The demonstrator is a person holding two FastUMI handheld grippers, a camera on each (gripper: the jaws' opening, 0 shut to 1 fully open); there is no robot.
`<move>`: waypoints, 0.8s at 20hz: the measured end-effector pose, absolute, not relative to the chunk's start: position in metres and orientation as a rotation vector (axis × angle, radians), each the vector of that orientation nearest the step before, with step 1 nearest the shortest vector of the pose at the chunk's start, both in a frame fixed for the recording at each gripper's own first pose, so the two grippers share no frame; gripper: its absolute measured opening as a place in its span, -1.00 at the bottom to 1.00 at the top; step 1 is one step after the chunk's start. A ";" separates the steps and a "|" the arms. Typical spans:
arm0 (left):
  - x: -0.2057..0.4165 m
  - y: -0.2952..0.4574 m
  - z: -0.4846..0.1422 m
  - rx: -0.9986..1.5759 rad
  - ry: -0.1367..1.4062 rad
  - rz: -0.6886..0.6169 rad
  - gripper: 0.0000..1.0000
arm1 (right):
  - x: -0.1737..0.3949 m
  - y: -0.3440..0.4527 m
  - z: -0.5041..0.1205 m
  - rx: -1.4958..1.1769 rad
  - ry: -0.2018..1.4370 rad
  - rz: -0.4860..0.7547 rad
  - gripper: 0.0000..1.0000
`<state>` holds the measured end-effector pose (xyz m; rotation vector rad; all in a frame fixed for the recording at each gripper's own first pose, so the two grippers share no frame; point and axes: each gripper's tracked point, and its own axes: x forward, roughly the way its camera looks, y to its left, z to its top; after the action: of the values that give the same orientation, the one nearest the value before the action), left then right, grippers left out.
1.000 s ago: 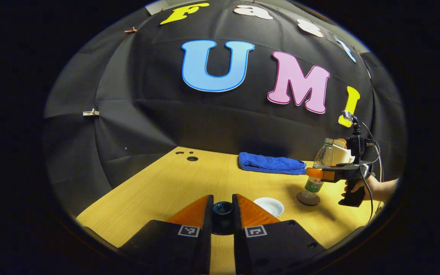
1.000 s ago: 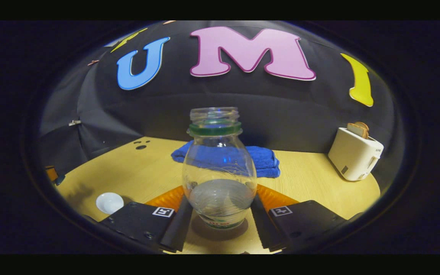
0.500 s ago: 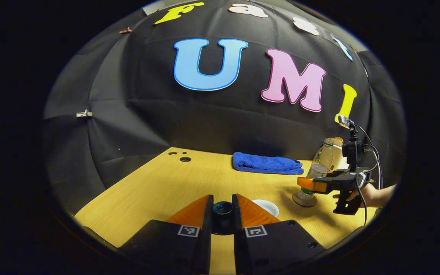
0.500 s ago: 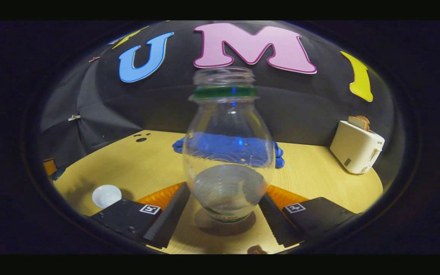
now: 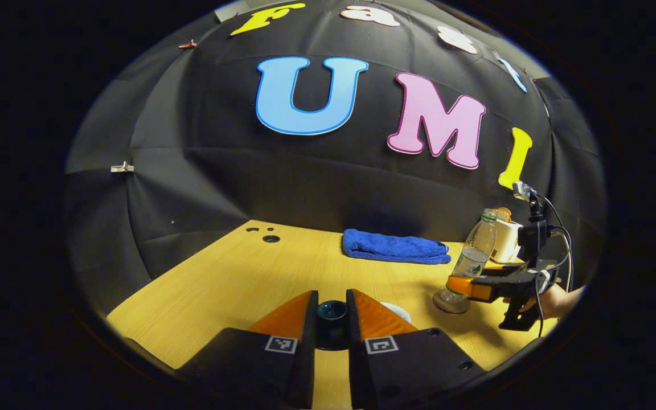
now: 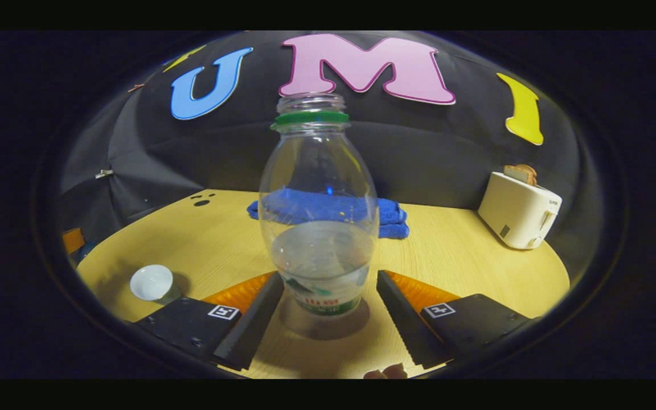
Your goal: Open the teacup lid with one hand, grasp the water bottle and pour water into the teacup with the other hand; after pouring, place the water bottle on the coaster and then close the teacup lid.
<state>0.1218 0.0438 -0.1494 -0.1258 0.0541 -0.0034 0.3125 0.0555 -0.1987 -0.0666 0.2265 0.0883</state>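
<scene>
Right gripper view — water bottle (image 6: pixel 318 228) upright on coaster (image 5: pixel 451 303).
Right gripper (image 6: pixel 327 296) released, fingers clear of it; left gripper (image 5: pixel 331 312) clamped on teacup lid (image 5: pixel 331 310).

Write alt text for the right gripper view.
An uncapped water bottle stands upright on a coaster between the open right gripper fingers. Behind it: a blue towel, a white toaster and a white teacup.
</scene>
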 end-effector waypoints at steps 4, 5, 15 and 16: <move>0.141 0.023 -0.154 -0.122 0.044 -0.041 -0.43 | 0.288 0.054 -0.209 -0.101 0.241 0.094 1.00; 0.147 0.017 -0.155 -0.116 0.045 -0.050 -0.43 | 0.281 0.055 -0.212 -0.096 0.249 0.099 1.00; 0.189 -0.031 -0.182 -0.047 0.063 -0.145 -0.43 | 0.209 0.056 -0.224 -0.128 0.282 0.132 0.98; 0.190 -0.033 -0.184 -0.032 0.063 -0.148 -0.50 | 0.204 0.060 -0.228 -0.107 0.292 0.136 0.98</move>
<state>0.1901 -0.0331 -0.1842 -0.0323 0.0629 -0.1478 0.2043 0.0604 -0.2277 -0.1072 0.2916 0.1362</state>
